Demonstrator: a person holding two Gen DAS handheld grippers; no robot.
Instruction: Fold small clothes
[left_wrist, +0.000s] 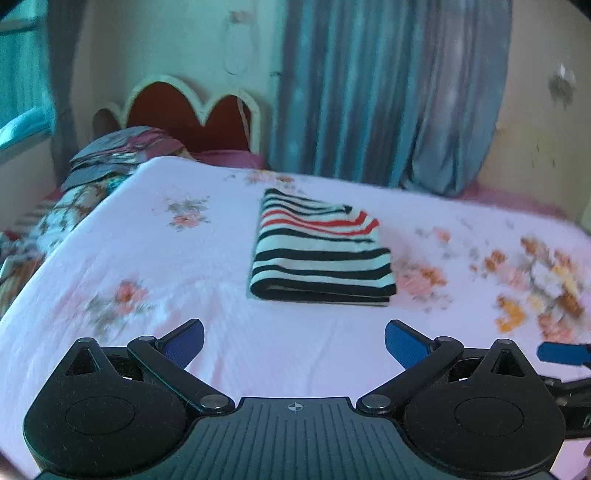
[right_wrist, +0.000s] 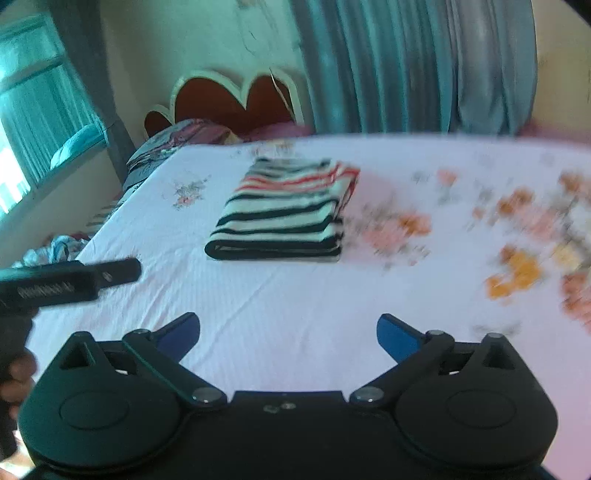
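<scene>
A folded garment (left_wrist: 321, 254) with black, white and red stripes lies flat on the bed, a neat rectangle with its folded edge toward me. In the right wrist view the folded garment (right_wrist: 284, 214) sits a little left of centre. My left gripper (left_wrist: 294, 341) hangs open above the sheet, well short of the garment, nothing between its blue pads. My right gripper (right_wrist: 288, 334) is open too, empty, also back from the garment. The right gripper's blue fingertip (left_wrist: 561, 352) shows at the left view's right edge. The left gripper's body (right_wrist: 66, 282) shows at the right view's left edge.
A white floral bedsheet (left_wrist: 166, 266) covers the bed. Pillows and folded bedding (left_wrist: 110, 155) lie by the red scalloped headboard (left_wrist: 192, 118) at the far left. Blue curtains (left_wrist: 388, 92) hang behind the bed. A hand (right_wrist: 14, 373) holds the left gripper's handle.
</scene>
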